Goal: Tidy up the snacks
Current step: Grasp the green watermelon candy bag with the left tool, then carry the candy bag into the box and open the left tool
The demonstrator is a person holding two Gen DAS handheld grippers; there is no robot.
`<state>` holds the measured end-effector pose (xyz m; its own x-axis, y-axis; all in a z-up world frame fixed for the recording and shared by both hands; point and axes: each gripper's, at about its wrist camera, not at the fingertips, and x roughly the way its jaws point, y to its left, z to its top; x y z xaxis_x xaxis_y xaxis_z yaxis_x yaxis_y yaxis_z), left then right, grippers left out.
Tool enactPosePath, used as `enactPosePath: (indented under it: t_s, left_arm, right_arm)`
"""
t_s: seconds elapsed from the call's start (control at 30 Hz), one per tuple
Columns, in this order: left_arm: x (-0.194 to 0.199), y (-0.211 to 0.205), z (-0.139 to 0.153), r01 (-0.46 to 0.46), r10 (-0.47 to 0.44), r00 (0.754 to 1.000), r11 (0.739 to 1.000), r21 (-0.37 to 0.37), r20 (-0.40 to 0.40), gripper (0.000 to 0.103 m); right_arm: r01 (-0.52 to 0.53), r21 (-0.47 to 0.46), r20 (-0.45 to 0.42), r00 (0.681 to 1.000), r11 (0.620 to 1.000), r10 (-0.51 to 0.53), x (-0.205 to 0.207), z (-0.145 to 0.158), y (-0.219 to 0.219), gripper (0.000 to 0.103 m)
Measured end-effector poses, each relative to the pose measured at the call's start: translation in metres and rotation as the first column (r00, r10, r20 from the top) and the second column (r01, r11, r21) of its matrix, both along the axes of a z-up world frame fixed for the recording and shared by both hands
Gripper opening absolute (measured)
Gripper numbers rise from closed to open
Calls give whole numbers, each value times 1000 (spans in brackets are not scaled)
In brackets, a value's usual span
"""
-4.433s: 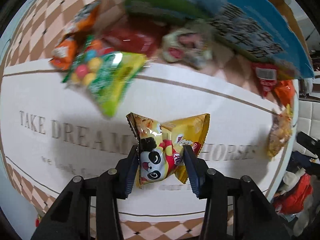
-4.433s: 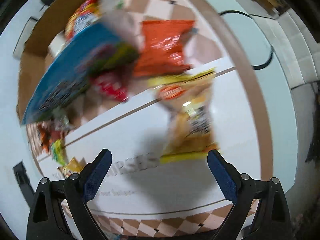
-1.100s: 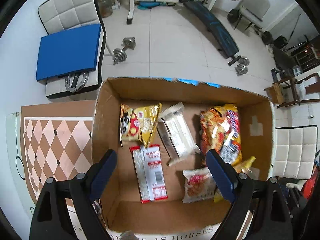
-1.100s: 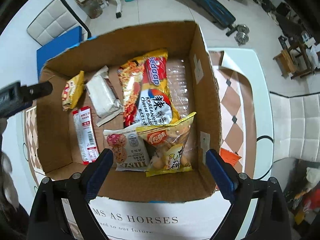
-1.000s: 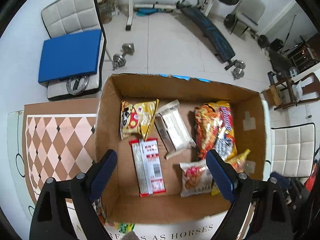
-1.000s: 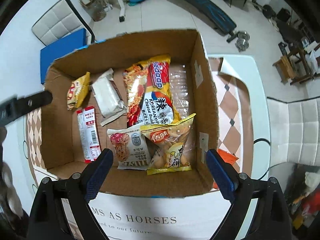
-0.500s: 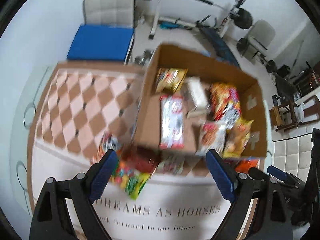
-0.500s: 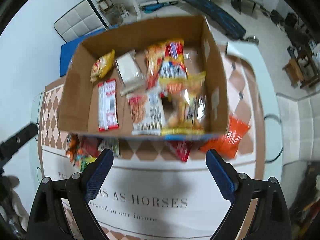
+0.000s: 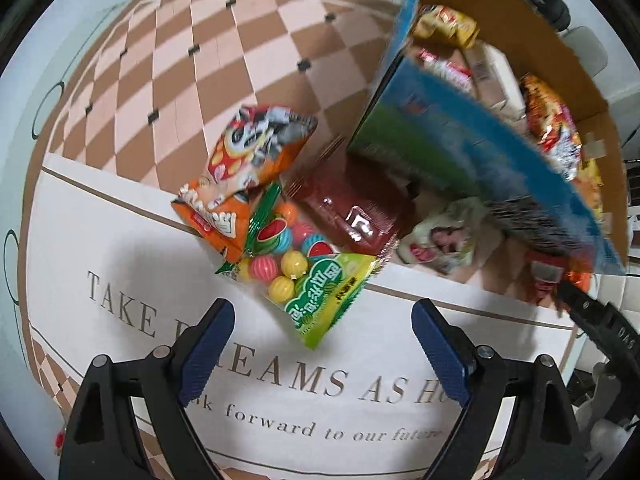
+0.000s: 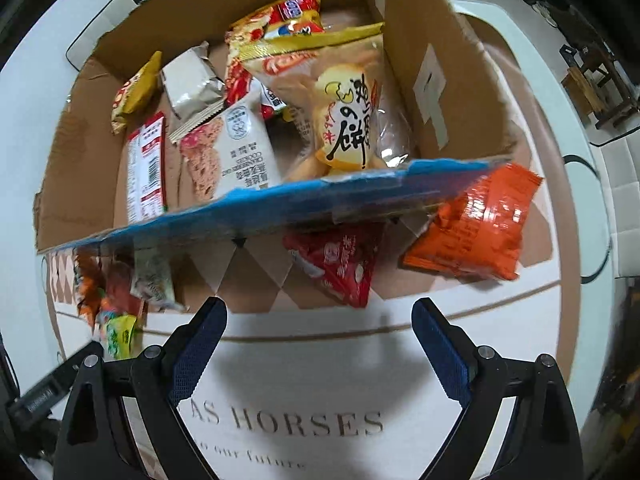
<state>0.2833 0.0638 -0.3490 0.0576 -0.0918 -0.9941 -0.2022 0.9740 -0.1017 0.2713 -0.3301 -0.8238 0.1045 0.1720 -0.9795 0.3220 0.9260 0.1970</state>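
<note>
Both tools have dropped from over the box to just above the bench since a second ago; the panda snack the left tool pinched earlier now lies in the box.

Cardboard box (image 10: 460, 92) sits at the far side of the bench (image 10: 304, 372), blue near wall (image 10: 280, 208) facing the tools. Inside, right-wrist view, six packs counted: yellow panda bag (image 10: 134, 94), silver pack (image 10: 192, 80), red-white strip pack (image 10: 146, 168), white cookie pack (image 10: 236, 148), red-yellow noodle bag (image 10: 280, 20), yellow-topped biscuit bag (image 10: 344, 120).

Outside, along the box's near wall, six packs across both views: orange panda bag (image 9: 248, 164), green gumball bag (image 9: 312, 280), dark red pack (image 9: 352, 208), pale green pack (image 9: 440, 240), red triangular pack (image 10: 340, 268), orange bag (image 10: 472, 232). Orange panda bag overlaps the gumball bag; gumball bag overlaps the dark red pack. Red triangular pack and orange bag tuck partly under the blue wall.

Left tool (image 9: 322, 344) spread wide, nothing between its fingers, gumball bag's lower corner just ahead of the gap. Right tool (image 10: 318, 344) spread wide, empty, red triangular pack's tip just ahead. White lettered cloth (image 9: 280, 400) below both tools is bare; checkered area (image 9: 168, 60) left of the box is open. Bench rim curves close on the right, beside the orange bag.
</note>
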Motion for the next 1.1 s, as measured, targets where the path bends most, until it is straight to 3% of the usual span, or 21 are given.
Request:
enactPosePath:
  t_s: [0.27,0.33,0.37,0.4,0.43,0.47,0.57,0.8,0.87,1.0,1.1]
  left_arm:
    - [8,0,-43,25,-23,997,999,20,-73,91]
    - [8,0,-52,34,-32,996,999,23,-88,91]
    - [8,0,-55,36,-33,995,999,23,-90,81]
    - [7,1,-56,37,-34,995,999,24,-89,81]
    - [5,-1,-54,45,-43,997,998,36,-70,71]
    - [5,-2,-52,53,-50,997,998,44,-62,62]
    - [-1,-2,-52,62,-60,996,997,37,-64,52]
    - [-44,-7,-42,79,-79,995,997,-2,-61,43]
    - [-59,-13,-43,99,-100,992,995,-15,-77,33]
    - [-84,-21,-51,130,-135,984,990,-46,-114,33]
    - [-99,-15,-56,76,-90,985,992,-100,-146,33]
  right_arm:
    - [36,17,6,999,999,-36,10,-30,0,96]
    - [35,6,6,999,999,-35,12,-36,2,91]
    - [36,5,4,999,999,-36,12,-38,3,87]
    - [37,6,2,999,999,-37,13,-40,3,75]
    - [40,-4,-8,999,999,-40,13,-43,3,63]
    - [43,-13,-16,999,999,-43,13,-45,4,58]
    - [56,-23,-1,998,998,-56,10,-44,4,54]
    - [21,11,-1,1000,1000,-21,-10,-39,13,38]
    - [7,28,-9,1000,1000,-7,-22,-39,16,37]
    - [-28,63,-47,998,998,31,-53,-43,24,37]
    - [-55,112,-121,990,992,69,-76,-53,31,37]
